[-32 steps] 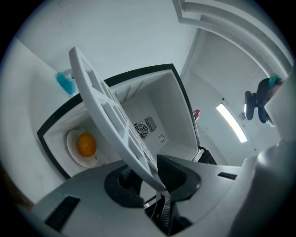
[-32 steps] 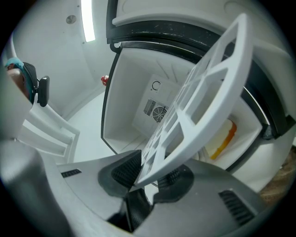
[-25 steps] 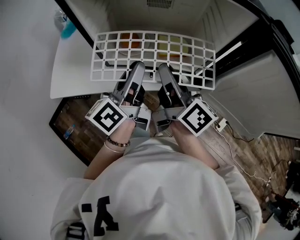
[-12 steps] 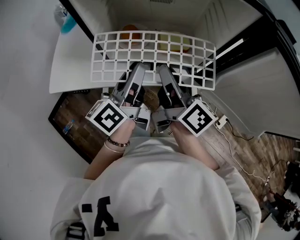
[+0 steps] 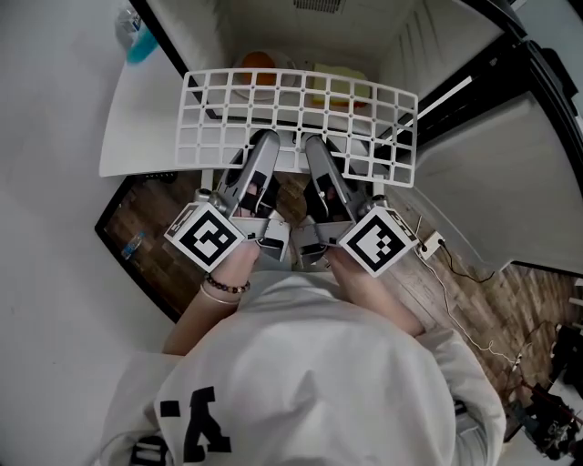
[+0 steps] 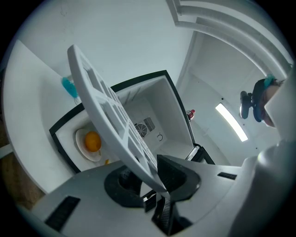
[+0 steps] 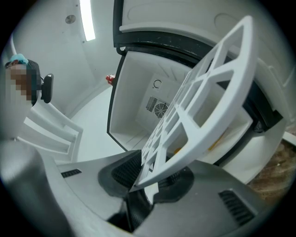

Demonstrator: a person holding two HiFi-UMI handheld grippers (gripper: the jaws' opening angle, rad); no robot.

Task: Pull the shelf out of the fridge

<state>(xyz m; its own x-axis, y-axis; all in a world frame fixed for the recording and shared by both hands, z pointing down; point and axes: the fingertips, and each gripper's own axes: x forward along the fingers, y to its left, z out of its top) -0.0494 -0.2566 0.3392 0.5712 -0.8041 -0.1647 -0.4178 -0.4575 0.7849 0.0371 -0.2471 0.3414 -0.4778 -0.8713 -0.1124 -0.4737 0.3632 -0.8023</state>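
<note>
White plastic lattice shelf (image 5: 301, 107), mostly clear of open white fridge (image 5: 273, 27). Front rim pinched in narrowly parted fingers of left gripper (image 5: 264, 141) and right gripper (image 5: 314, 146). Likely light, stiff, slippery; best held at rim.

Head view: the shelf (image 5: 301, 109) grid is masking the fridge (image 5: 414, 41) interior. An orange (image 5: 258, 62) is showing only in part, and yellow items (image 5: 339, 86) behind the bars are not resolving. A teal object (image 5: 138, 43) is appearing too small to identify. Left gripper view: a yellow scrap (image 6: 107, 161) beside the plate (image 6: 82, 144) is reading too small to name.
</note>
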